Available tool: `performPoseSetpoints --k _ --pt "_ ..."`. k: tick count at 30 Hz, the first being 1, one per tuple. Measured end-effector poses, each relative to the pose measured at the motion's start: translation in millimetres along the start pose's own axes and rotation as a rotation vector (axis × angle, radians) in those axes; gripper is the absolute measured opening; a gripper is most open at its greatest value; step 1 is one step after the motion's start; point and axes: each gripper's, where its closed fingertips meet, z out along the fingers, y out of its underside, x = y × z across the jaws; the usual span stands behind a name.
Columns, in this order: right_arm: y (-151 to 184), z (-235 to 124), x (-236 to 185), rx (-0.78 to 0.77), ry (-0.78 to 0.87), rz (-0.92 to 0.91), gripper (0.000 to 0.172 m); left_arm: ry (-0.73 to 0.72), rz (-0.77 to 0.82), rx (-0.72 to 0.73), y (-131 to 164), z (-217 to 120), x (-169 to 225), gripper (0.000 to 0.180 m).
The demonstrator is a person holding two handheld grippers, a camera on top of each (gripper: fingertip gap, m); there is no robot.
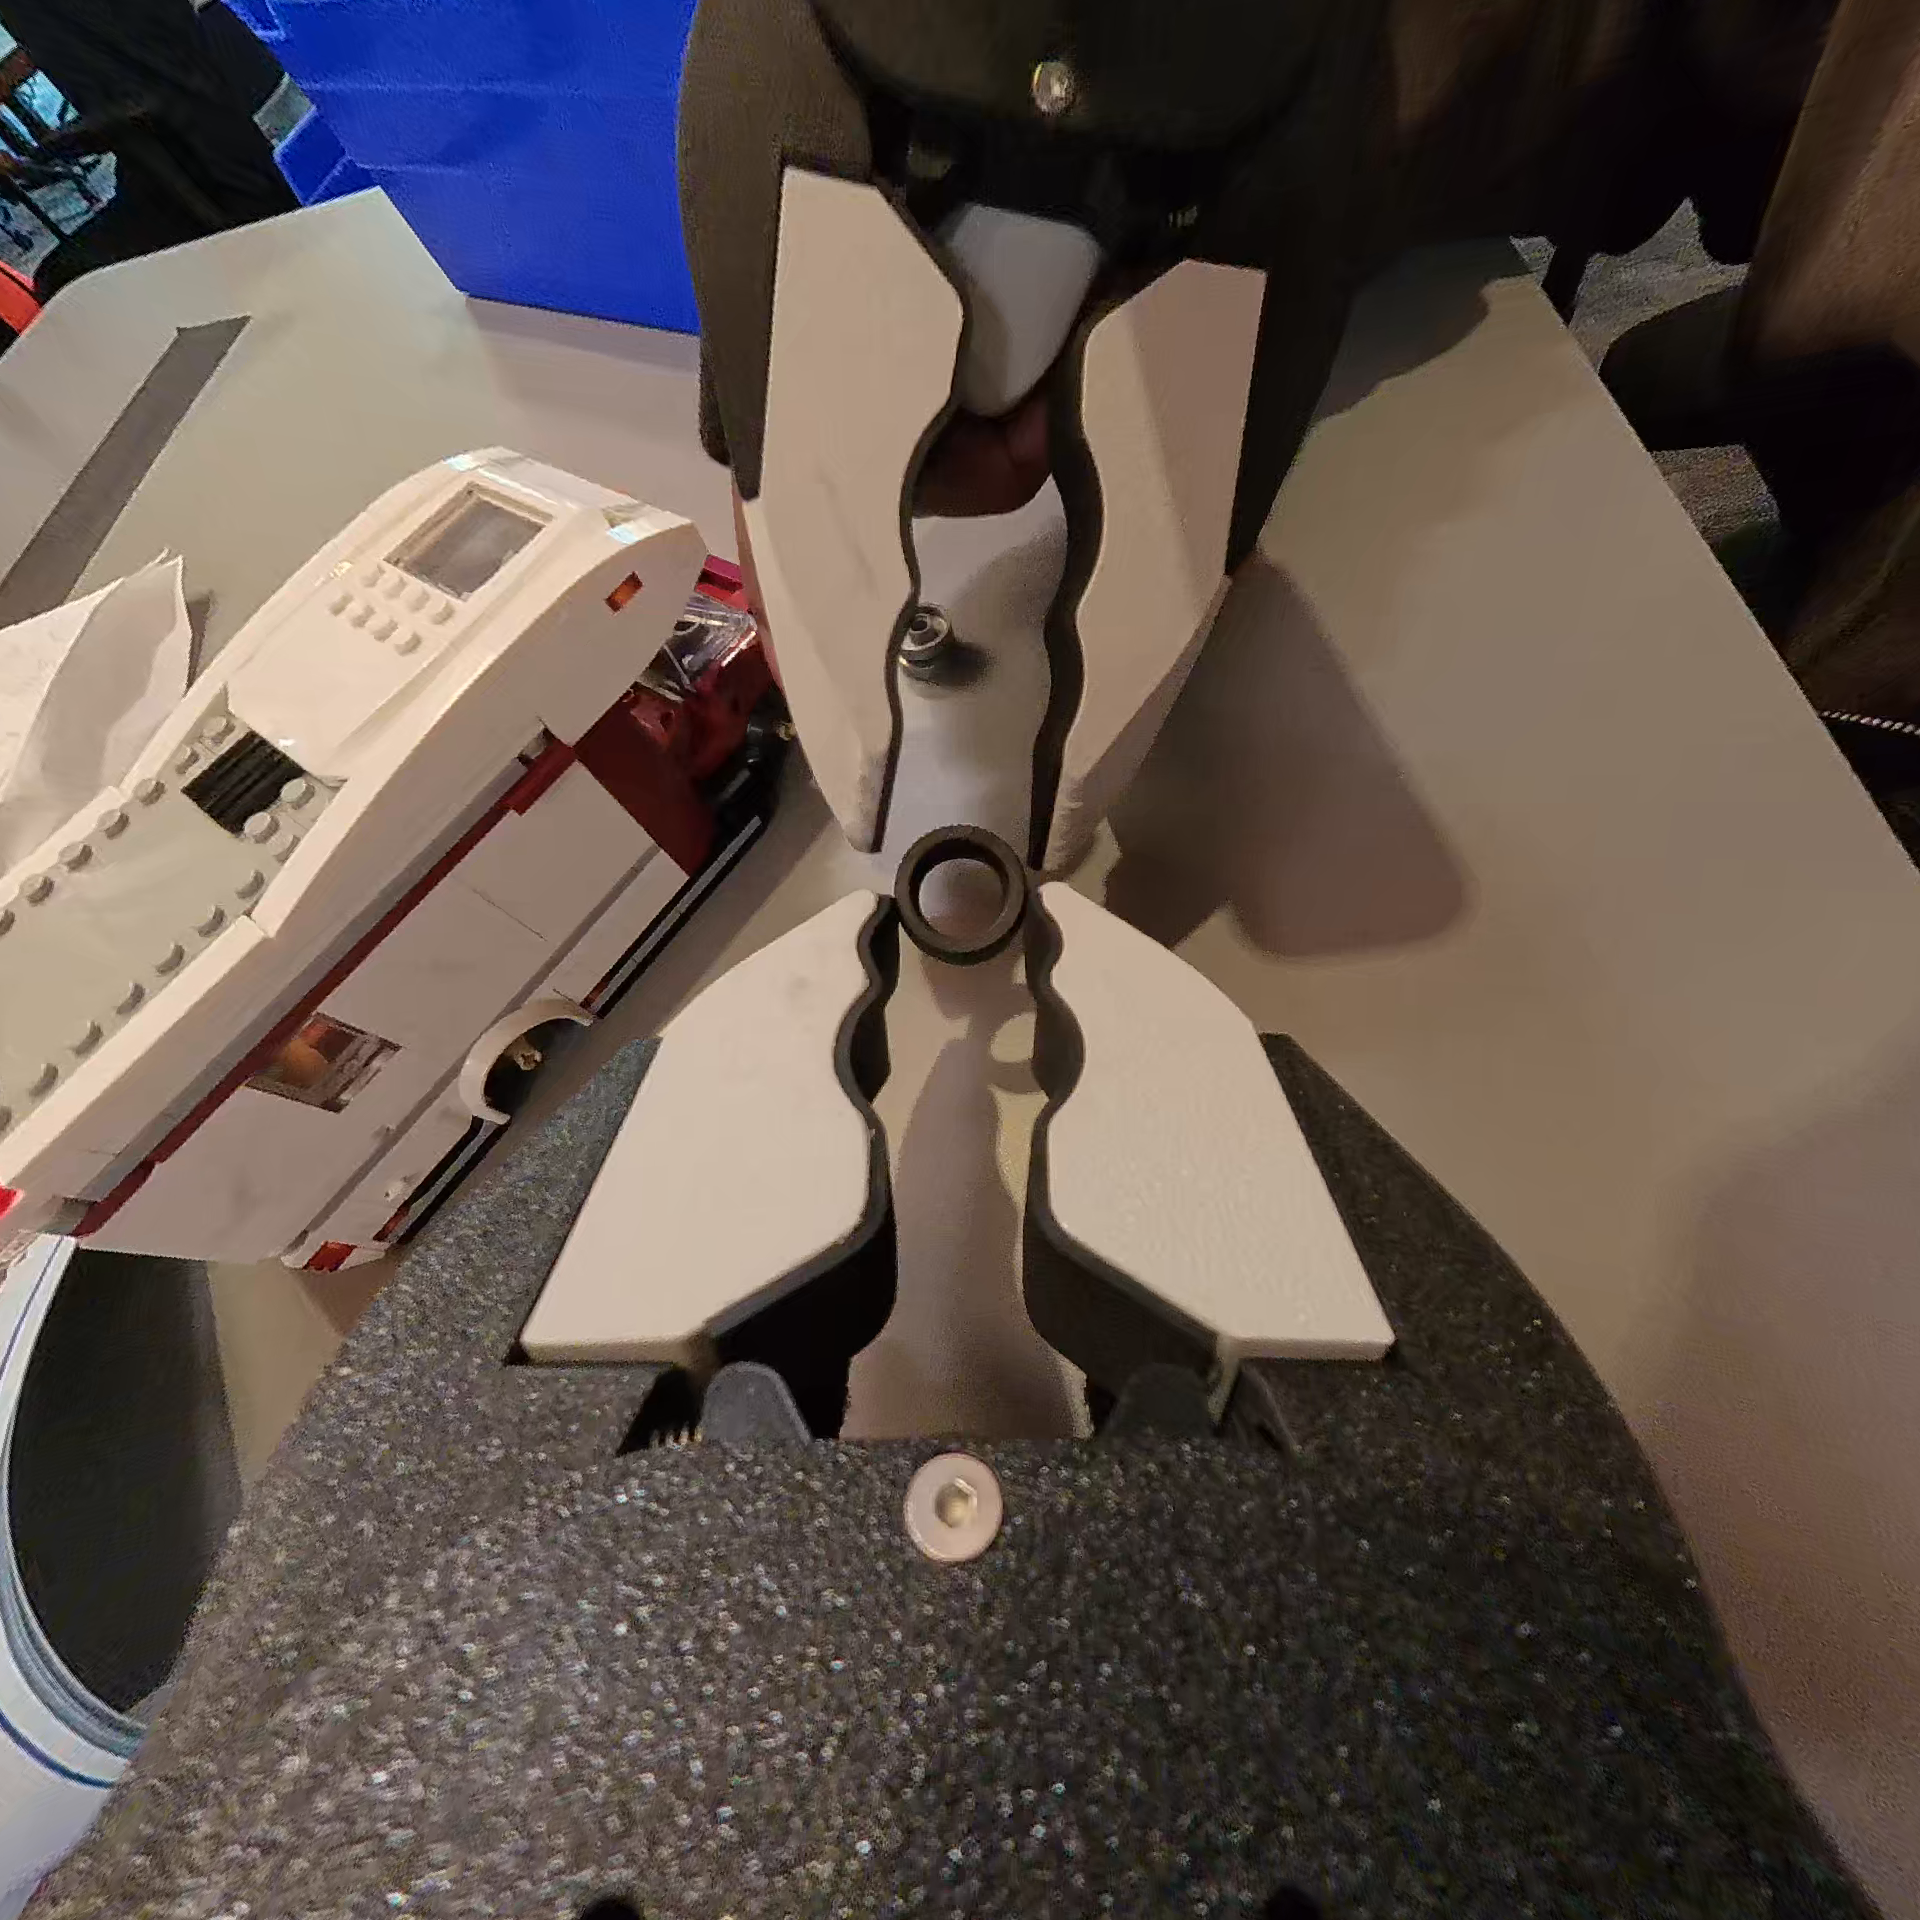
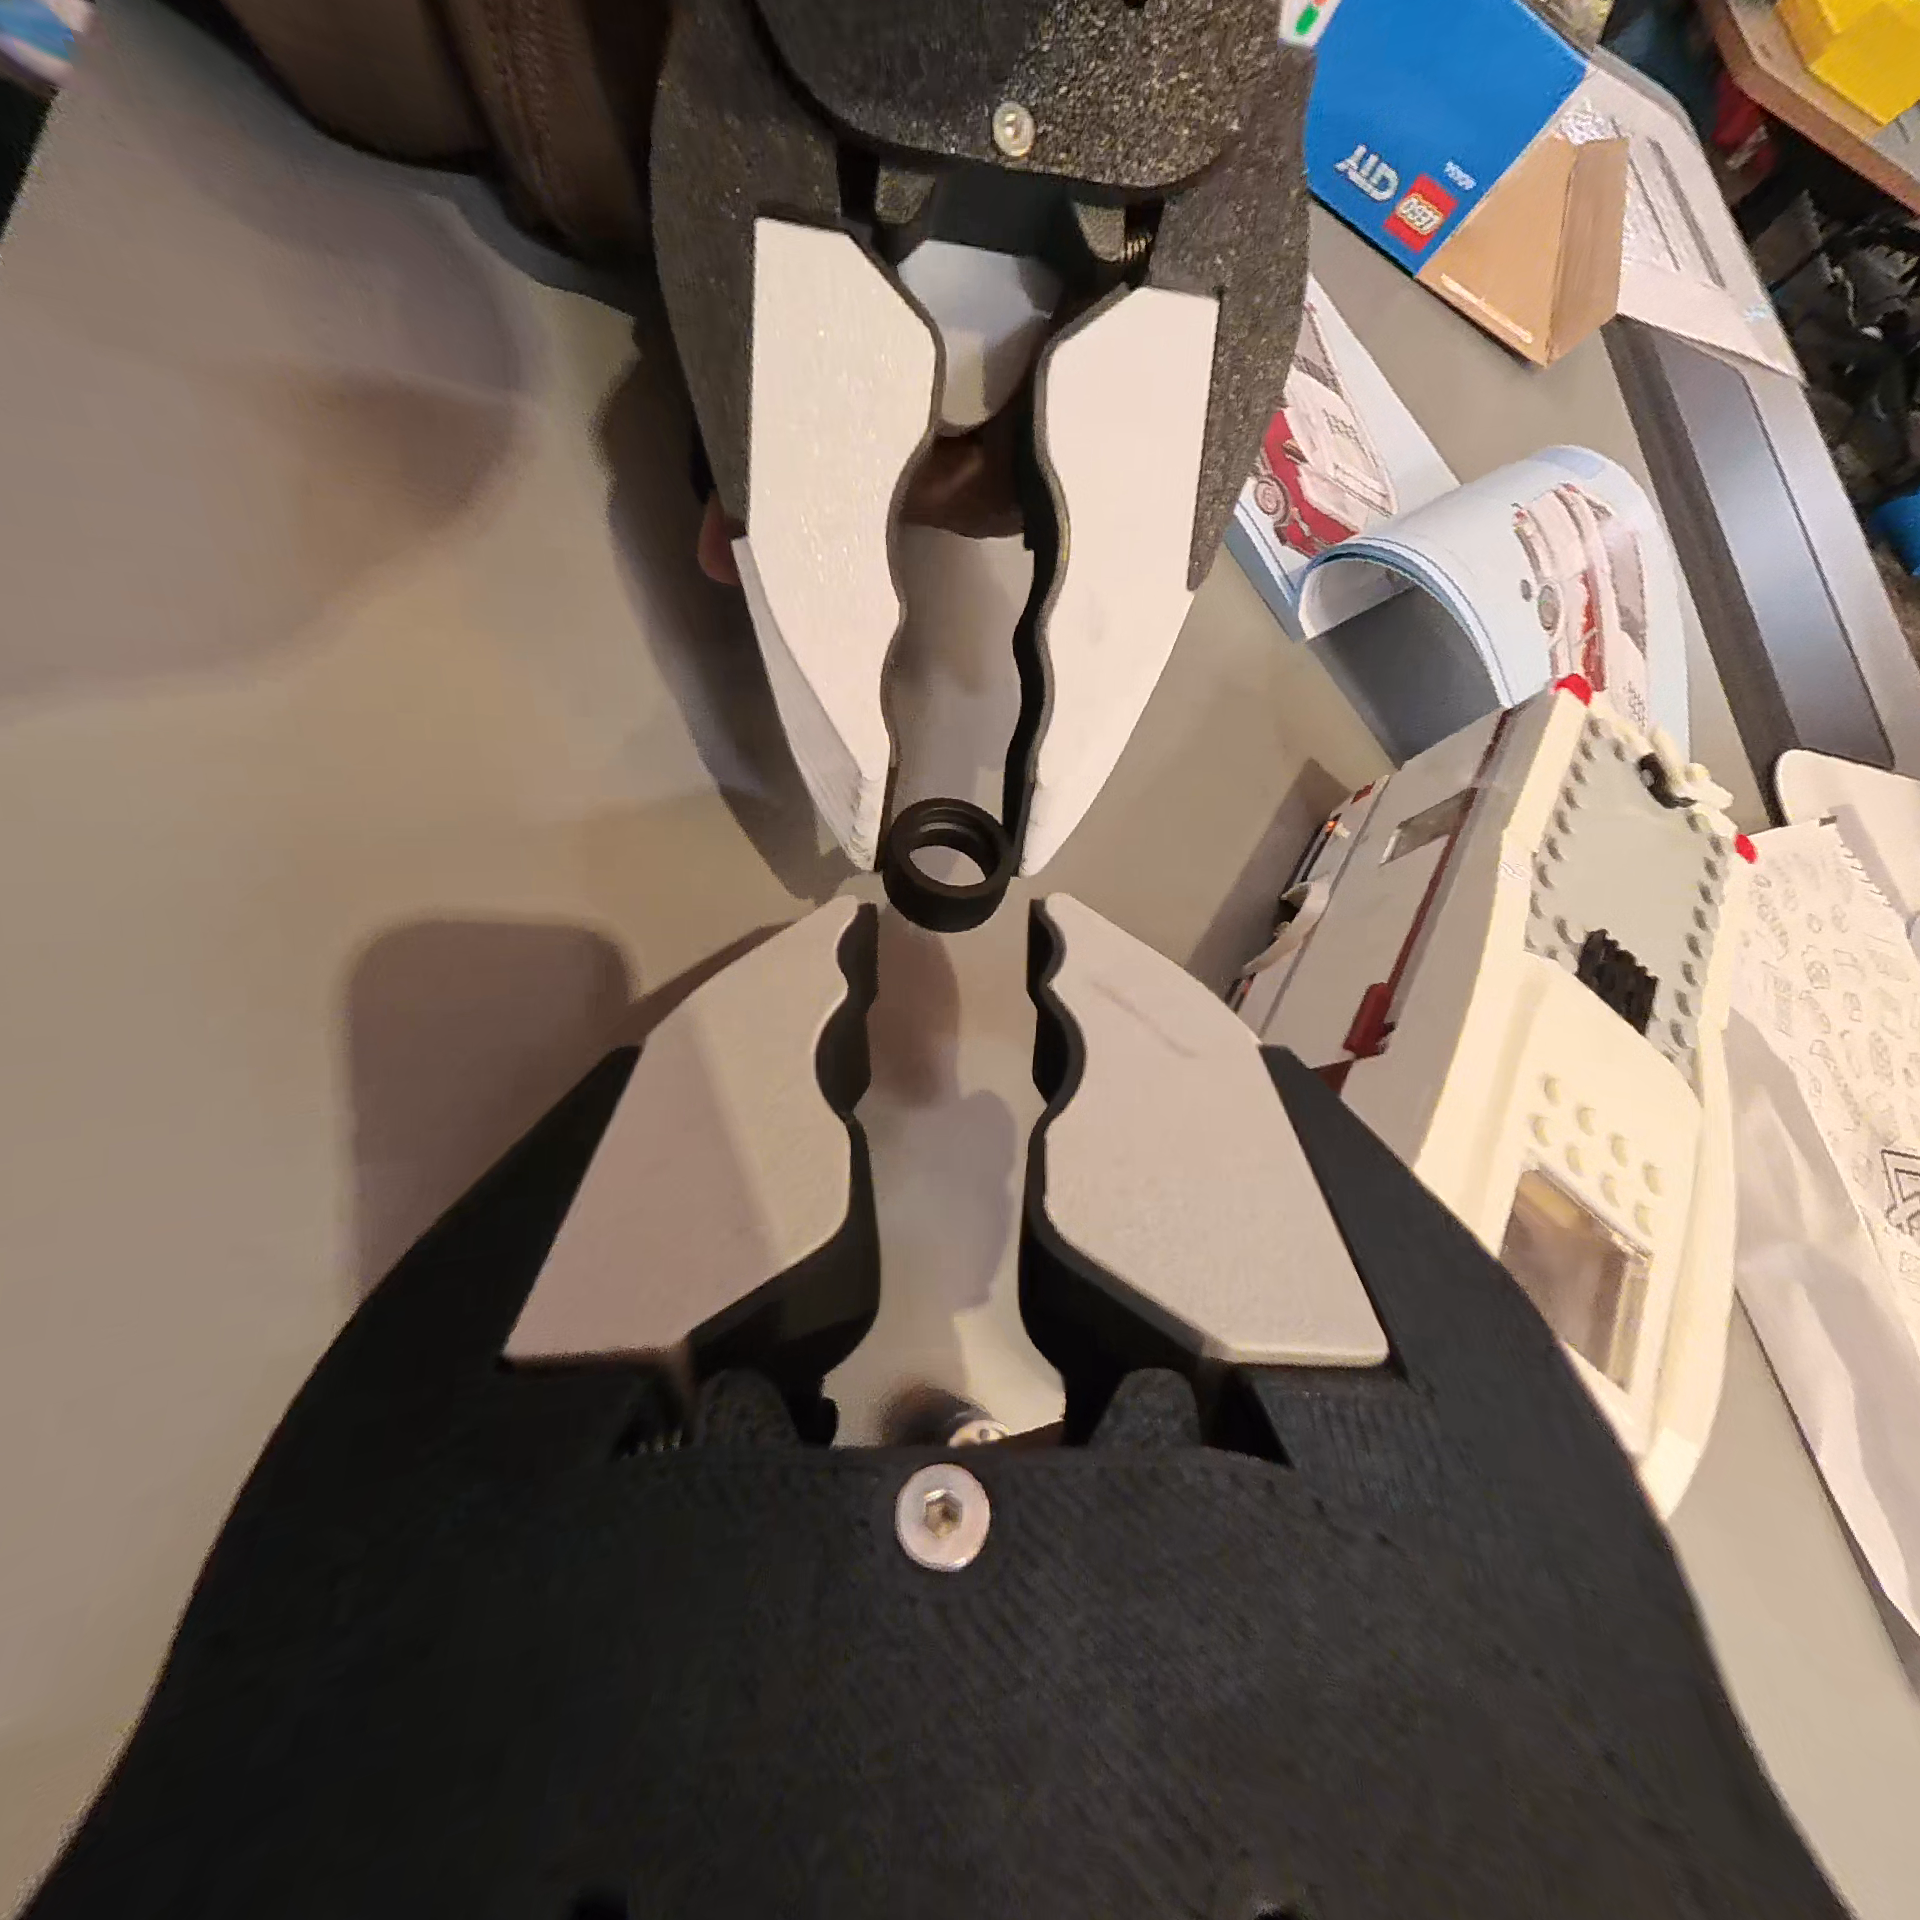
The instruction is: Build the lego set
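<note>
The big grey desk [image 1: 1455, 623] has a white and red toy brick van [image 1: 364, 883] lying on its side, near the edge where a blue box [image 2: 1455, 135] and a booklet [image 2: 1507, 582] sit. Over the middle of the desk the left gripper [image 1: 961, 935] and the right gripper [image 2: 951, 920] meet tip to tip. The left fingers squeeze a small black ring [image 1: 961, 902], while the right fingers stay apart, just short of it and not pressing it
</note>
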Motion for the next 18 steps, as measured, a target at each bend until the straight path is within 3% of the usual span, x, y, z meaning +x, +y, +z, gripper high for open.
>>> performPoseSetpoints --k 10,18 --pt "-2 1 -7 0.032 -0.063 0.042 0.024 -0.006 0.062 0.007 -4 0 6 0.024" --pt "-7 -1 -1 0.068 -0.034 0.054 0.021 -0.018 -0.003 0.068 -11 -5 0 0.024"
